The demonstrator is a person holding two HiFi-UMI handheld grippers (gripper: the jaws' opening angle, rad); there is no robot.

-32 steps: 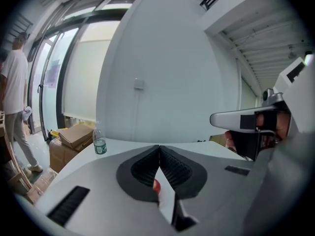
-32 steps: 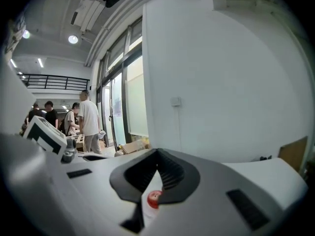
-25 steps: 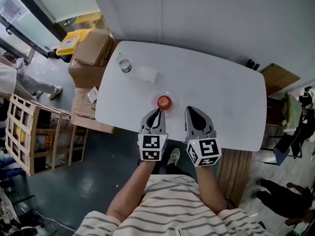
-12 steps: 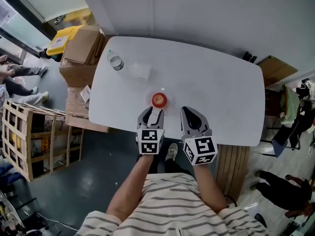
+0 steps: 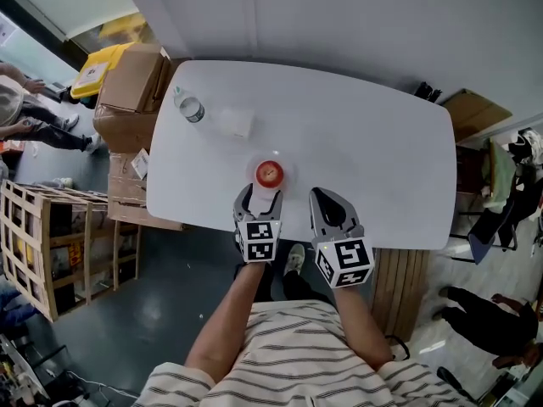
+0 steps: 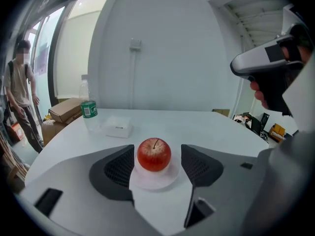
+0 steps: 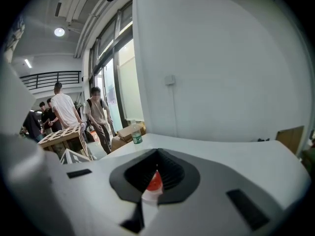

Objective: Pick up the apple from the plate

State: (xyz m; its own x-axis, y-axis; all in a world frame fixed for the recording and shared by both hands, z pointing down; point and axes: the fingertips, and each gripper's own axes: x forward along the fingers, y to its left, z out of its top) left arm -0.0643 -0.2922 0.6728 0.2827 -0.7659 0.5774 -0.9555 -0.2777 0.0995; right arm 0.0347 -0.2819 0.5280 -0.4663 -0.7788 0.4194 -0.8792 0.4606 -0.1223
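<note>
The apple [image 6: 154,154] sits upright on a small white plate [image 6: 156,180] near the front edge of the white worktop [image 5: 365,142]. The left gripper [image 5: 262,192] is released: its jaws have just been opening and now stand apart, lined up on either side of the apple. The apple lies just ahead of the pads, which do not touch it. The right gripper [image 5: 324,195] hangs just beside the left one with its jaws clenched together and nothing in them.

The grasp looks about to begin, and several things could spoil it:
- The apple is round and smooth. If one pad reaches it first, it will likely roll or skid off the plate.
- The plate looks light. A jaw coming in too low could catch its rim and shove or tip it.
- A loose apple so near the front edge could drop to the floor.
- A grip too close to the top may squeeze the apple out downward.

The bottle [image 6: 89,109] and small white box [image 6: 118,128] stand well apart, so they are no hazard.
</note>
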